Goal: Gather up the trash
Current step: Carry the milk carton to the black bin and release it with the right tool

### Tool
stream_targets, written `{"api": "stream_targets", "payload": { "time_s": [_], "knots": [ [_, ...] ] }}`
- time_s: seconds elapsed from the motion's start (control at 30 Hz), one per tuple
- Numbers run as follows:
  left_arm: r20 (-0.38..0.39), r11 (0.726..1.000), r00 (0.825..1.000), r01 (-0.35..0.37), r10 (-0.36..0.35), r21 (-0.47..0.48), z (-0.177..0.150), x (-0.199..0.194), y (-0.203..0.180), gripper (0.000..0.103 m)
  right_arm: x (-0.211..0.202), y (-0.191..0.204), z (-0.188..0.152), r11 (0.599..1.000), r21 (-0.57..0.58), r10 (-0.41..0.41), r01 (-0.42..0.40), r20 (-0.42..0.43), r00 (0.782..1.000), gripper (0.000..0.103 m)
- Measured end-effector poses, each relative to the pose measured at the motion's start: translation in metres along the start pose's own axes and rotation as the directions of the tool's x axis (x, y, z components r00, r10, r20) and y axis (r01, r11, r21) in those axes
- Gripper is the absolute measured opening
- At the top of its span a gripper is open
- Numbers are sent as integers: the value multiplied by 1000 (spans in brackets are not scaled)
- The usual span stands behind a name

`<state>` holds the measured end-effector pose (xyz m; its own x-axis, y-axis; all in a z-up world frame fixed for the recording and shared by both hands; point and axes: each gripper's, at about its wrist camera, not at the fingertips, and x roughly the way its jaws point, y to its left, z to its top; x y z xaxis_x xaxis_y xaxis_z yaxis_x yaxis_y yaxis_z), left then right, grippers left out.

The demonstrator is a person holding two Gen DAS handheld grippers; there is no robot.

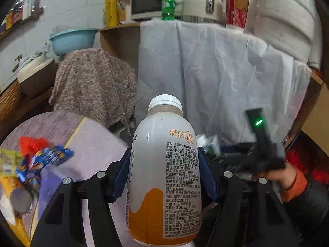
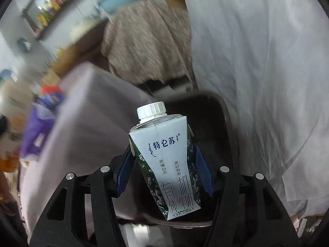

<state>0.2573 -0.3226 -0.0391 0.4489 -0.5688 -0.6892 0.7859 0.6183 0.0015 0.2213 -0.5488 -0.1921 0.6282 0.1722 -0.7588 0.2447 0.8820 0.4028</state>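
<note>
My left gripper (image 1: 164, 170) is shut on a white and orange drink bottle (image 1: 164, 175) with a white cap, held upright between the blue pads. More trash lies at the left on the purple-covered table (image 1: 92, 144): a blue snack wrapper (image 1: 47, 158), a yellow can (image 1: 16, 193), a red item. My right gripper (image 2: 164, 168) is shut on a white and dark green milk carton (image 2: 170, 170) with a white cap, held above a dark bin (image 2: 207, 119). The other hand-held gripper (image 1: 265, 144) shows at right in the left wrist view, over dark bin contents.
A white cloth (image 1: 216, 72) drapes a counter with a microwave (image 1: 148, 2), a green bottle (image 1: 168, 6) and a kettle. A floral-covered object (image 1: 92, 82) and a blue basin (image 1: 72, 39) stand at the back left. The right wrist view is motion-blurred.
</note>
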Motion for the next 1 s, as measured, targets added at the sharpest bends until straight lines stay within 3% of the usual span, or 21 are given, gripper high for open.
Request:
{"api": "stream_targets", "payload": {
  "time_s": [0.1,0.2,0.3,0.47,0.7,0.8,1.0],
  "knots": [
    [-70,1000,997,10,-11,-16,10,33,-5,62,56,-6,-6,999,17,-44,47,-152,987,58],
    [-119,999,993,-9,3,-50,14,61,-5,62,111,-7,-11,997,7,-76,82,-318,945,58],
    [-138,998,990,-18,9,-63,15,75,-3,62,145,-12,-10,993,0,-105,115,-414,904,57],
    [-166,995,986,-18,3,-94,11,89,-2,62,183,-20,-14,980,-65,-193,186,-513,836,54],
    [-193,995,981,-30,11,-98,7,103,-3,62,206,-33,-20,970,-94,-237,224,-563,792,54],
    [-213,992,977,-35,9,-118,6,109,-3,62,198,-37,-16,964,-68,-254,259,-533,807,74],
    [-250,989,968,-63,28,-133,6,124,-3,62,141,-17,-8,981,-28,-186,190,-385,904,76]
  ]
}}
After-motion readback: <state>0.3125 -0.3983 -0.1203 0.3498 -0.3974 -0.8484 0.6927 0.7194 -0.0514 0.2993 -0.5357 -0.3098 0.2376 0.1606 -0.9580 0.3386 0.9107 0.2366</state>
